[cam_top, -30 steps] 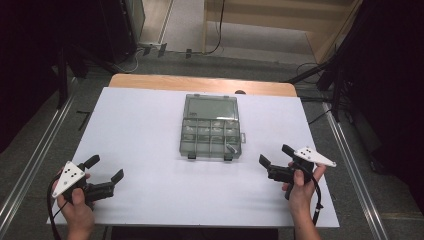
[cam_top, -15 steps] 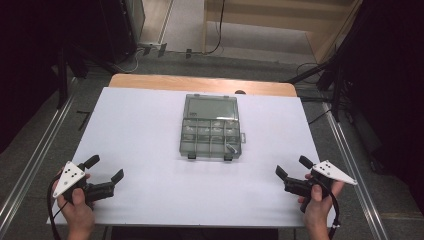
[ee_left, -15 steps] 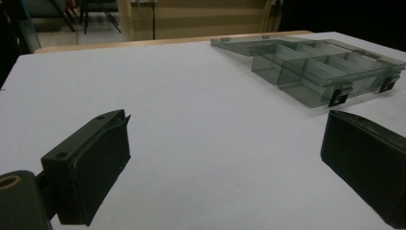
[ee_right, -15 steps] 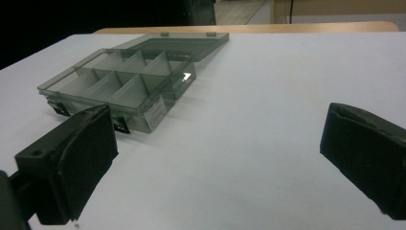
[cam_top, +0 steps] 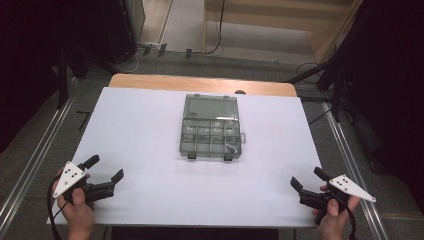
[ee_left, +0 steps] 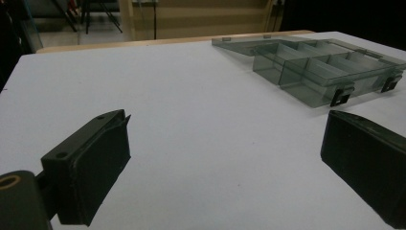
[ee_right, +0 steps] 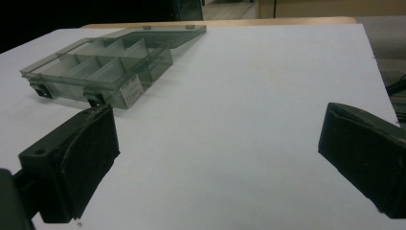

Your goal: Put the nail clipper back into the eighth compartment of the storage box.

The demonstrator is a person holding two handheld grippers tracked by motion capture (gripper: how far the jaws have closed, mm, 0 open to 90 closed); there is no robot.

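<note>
Organizer box [cam_top: 211, 127], lid open, lying flat

Both hands low at the near edge: left gripper [cam_top: 106, 168] jaws spread wide, right gripper [cam_top: 308, 178] jaws wide apart too, both pointing inward and forward.

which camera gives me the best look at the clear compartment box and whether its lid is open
The high view: the compartment box is seen whole from above, lid folded back flat, dividers visible. The left gripper view and right gripper view show it low and slantwise, with latches facing the camera.
</note>
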